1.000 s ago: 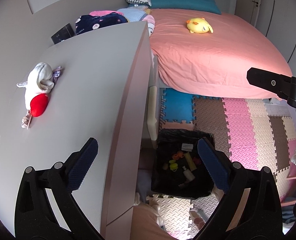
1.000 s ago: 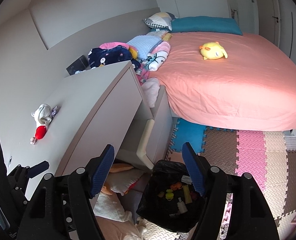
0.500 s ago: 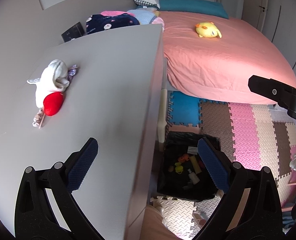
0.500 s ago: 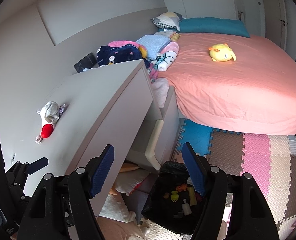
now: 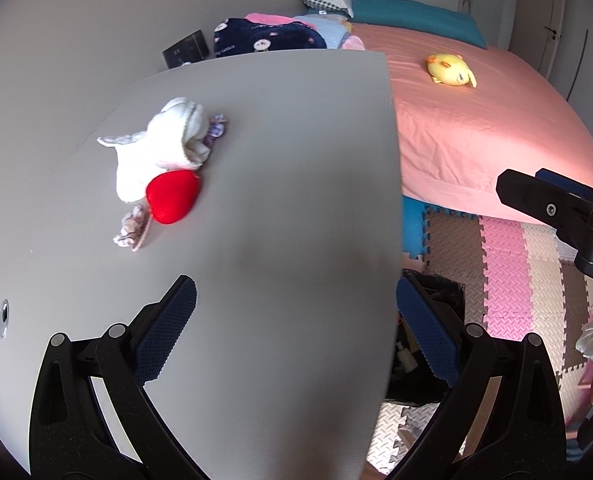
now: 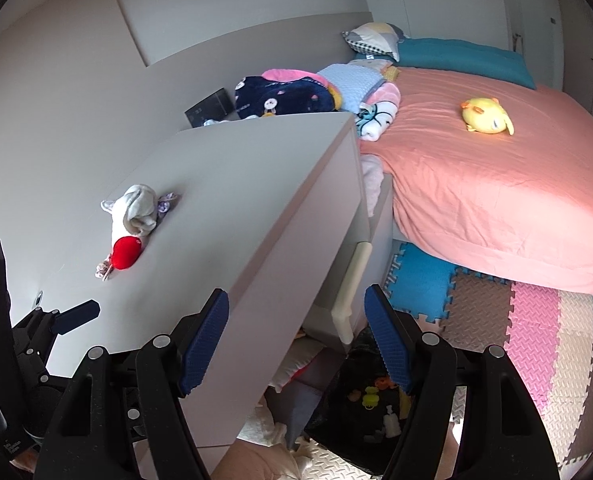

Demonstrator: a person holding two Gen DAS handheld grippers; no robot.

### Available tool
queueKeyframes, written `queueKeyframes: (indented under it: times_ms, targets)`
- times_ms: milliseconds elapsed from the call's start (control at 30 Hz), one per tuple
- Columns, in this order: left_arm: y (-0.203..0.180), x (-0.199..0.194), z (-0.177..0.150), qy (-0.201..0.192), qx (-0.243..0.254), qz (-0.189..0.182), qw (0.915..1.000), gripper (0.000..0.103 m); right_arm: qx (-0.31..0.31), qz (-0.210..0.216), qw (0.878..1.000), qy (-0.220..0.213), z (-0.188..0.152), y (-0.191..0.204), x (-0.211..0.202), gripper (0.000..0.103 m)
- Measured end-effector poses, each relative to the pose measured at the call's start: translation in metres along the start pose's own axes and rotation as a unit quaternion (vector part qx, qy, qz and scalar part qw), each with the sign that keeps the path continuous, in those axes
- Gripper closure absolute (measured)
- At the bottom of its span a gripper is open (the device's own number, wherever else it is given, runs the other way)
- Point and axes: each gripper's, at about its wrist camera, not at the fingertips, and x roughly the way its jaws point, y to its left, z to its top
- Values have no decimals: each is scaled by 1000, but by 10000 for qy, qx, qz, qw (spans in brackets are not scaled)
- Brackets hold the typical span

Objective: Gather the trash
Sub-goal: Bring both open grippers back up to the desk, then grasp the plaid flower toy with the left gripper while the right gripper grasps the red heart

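Observation:
A white crumpled cloth [image 5: 164, 148] lies on the grey dresser top [image 5: 280, 208], with a red round object [image 5: 172, 196] and small purple wrappers [image 5: 130, 234] against it. The same pile shows in the right wrist view [image 6: 130, 220]. My left gripper [image 5: 296, 336] is open and empty, above the dresser top in front of the pile. My right gripper [image 6: 296, 340] is open and empty, over the dresser's front edge. A black trash bag [image 6: 370, 404] with several small items stands on the floor below; part of it shows in the left wrist view [image 5: 436, 300].
A bed with a pink sheet [image 6: 496, 184] and a yellow plush [image 6: 484, 114] fills the right. Folded blankets [image 6: 284, 94] and a black clock [image 6: 210, 106] sit behind the dresser. An open drawer [image 6: 356, 280] juts out. Foam mats [image 6: 536, 332] cover the floor.
My left gripper has moved left and forward over the dresser top, so the cloth pile is nearer and the trash bag mostly hidden. My right gripper has shifted slightly closer to the dresser.

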Motion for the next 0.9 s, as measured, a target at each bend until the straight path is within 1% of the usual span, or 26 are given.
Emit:
queueKeyframes:
  times_ms: [133, 300, 400, 500, 567, 667, 767, 900]
  targets:
    - [20, 1, 0, -10, -89, 90, 9999, 6, -66, 64, 10000, 29, 3, 16, 9, 32]
    - [52, 5, 1, -13, -313, 184, 9993, 6, -203, 153, 9997, 70, 6, 38, 20, 32]
    - [70, 6, 1, -87, -456, 272, 9986, 8, -233, 199, 9995, 73, 8, 48, 26, 32]
    - [87, 10, 2, -84, -556, 282, 9980, 18, -271, 223, 9993, 94, 9, 57, 32, 32]
    - [98, 17, 3, -30, -690, 264, 9973, 31, -318, 243, 9991, 133, 10, 63, 36, 32]
    - [113, 26, 4, 48, -861, 229, 9960, 43, -397, 230, 9988, 181, 10, 71, 41, 32]
    - [122, 31, 5, 56, -907, 215, 9956, 48, -442, 214, 9986, 218, 10, 78, 47, 32]
    - [128, 36, 8, 8, -866, 194, 9961, 48, -478, 201, 9983, 260, 10, 85, 54, 32]
